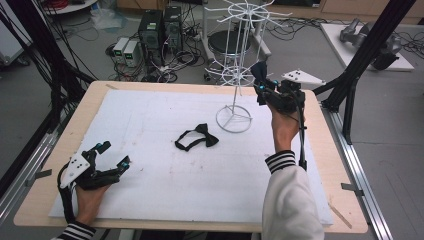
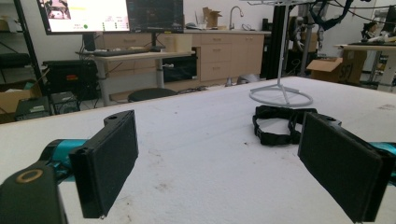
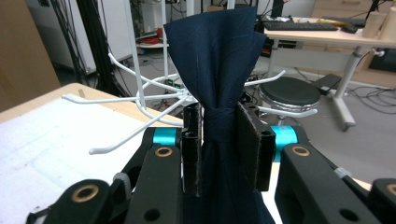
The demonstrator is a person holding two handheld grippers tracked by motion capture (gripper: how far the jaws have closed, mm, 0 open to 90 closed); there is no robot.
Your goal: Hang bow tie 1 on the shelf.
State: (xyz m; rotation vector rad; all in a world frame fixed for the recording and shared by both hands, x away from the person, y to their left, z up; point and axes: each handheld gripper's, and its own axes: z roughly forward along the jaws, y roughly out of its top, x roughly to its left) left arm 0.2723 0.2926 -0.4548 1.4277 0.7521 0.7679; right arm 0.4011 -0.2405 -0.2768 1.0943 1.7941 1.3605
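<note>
Pale wooden surface, rectangular, rounded corners; a white, faintly soiled foam-like sheet overlays most of it, so only the margins show. The near edge is cut off by the frame in the high view.

White wire display rack, a thin upright pole on a ring base with spokes, curved hook arms radiating in tiers. Its top tier is cut off in the left gripper view; in the right gripper view the pole is partly hidden behind cloth.

Black fabric bow tie with looped neck strap, lying flat at mid-sheet, near the rack's base but apart from it. In the left gripper view part of the strap is hidden by a jaw.

Navy woven-cloth bow tie, matte, with fine fold lines, held up beside the rack's lower arms. Its lower wing is cut off by the frame; in the high view it is small and hard to make out.

Right claw, black with teal fittings, pinches the navy tie at its centre knot.

Left claw, same build, flat black padded jaws spread wide with nothing between them, low over the sheet's near left corner.
</note>
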